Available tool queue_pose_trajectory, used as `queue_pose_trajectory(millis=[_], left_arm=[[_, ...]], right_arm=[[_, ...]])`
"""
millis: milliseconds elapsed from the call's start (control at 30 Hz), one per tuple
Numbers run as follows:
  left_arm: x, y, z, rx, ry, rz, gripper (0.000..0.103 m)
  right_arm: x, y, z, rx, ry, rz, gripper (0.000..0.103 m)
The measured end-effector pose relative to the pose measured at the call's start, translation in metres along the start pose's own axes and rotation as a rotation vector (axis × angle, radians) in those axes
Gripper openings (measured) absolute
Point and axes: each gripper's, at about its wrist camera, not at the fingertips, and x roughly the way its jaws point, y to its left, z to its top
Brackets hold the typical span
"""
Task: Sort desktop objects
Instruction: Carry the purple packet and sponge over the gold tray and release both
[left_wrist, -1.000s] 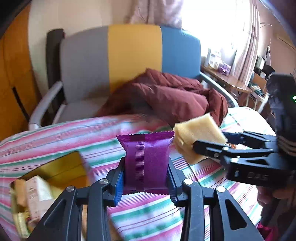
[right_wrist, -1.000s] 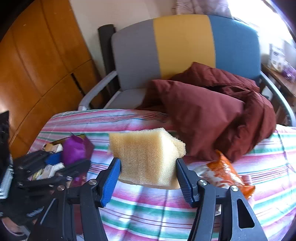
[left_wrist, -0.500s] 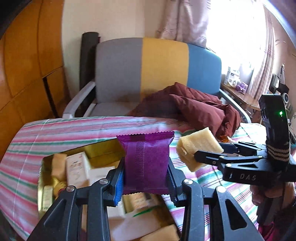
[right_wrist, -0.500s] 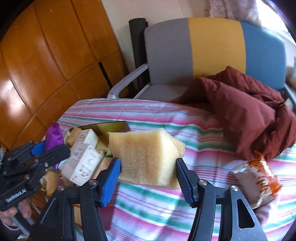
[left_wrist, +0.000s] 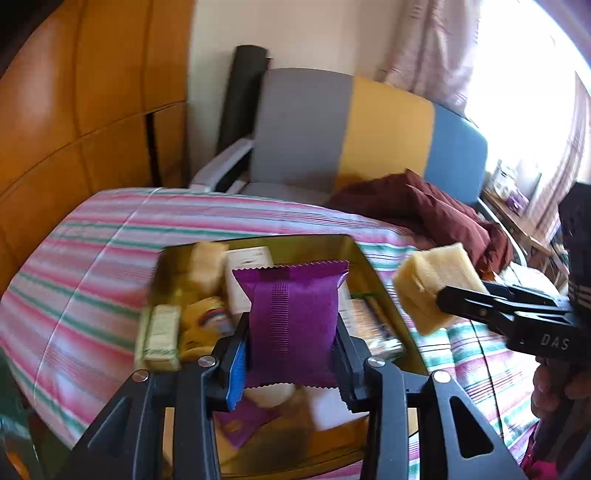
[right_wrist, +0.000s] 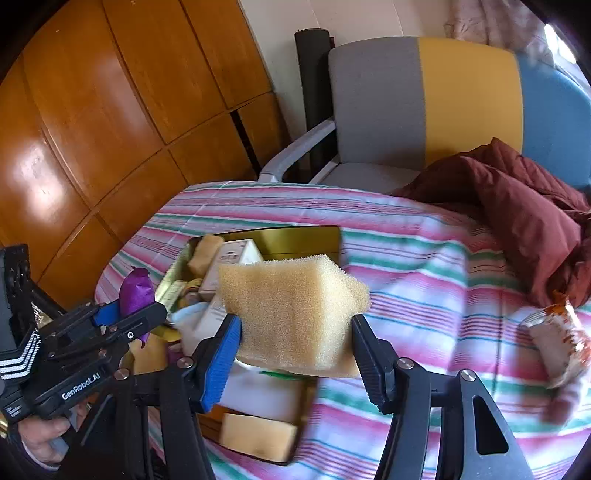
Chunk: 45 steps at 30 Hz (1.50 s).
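A purple packet (left_wrist: 291, 321) is squeezed by the left gripper (left_wrist: 291, 354); a yellow sponge (right_wrist: 291, 314) is squeezed by the right gripper (right_wrist: 295, 343) (both above the gold tin (left_wrist: 364, 260)); an orange snack bag (right_wrist: 561, 339) is seen only in the right view.

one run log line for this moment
left gripper: shut on purple packet | right gripper: shut on sponge | both over gold tin

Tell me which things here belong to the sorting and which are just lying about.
In the job:
- purple packet, in the left claw
- sponge, in the right claw
- gold tin with boxes
- orange packet on the cloth

Lying about:
- maroon jacket
- chair
- wood panels
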Motion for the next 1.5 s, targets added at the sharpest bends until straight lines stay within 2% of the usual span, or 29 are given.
queue_pose_trajectory(millis=[133,300,633,833,1033,1500], left_arm=[[-0.009,0.033,-0.006,-0.054,-0.008,0.019,0.039],[-0.010,0.048,-0.013,-0.077,-0.006,0.002,0.039],[0.005,0.030,-0.008,-0.035,0.001,-0.052,0.039],[0.021,0.030,-0.007,-0.037,0.034,-0.020,0.039],[0.034,0.029,-0.010,-0.034,0.058,0.018,0.040],[0.042,0.026,-0.014,-0.016,0.062,0.030,0.041]], right_arm=[[0.009,0.020,-0.002,0.001,0.011,0.005,0.061],[0.020,0.038,0.001,0.013,0.015,-0.010,0.061],[0.032,0.043,0.033,0.111,-0.022,-0.007,0.061],[0.045,0.044,0.043,0.137,-0.026,-0.023,0.061],[0.069,0.034,0.056,0.188,-0.018,-0.049,0.069],[0.078,0.030,0.051,0.191,0.000,-0.052,0.073]])
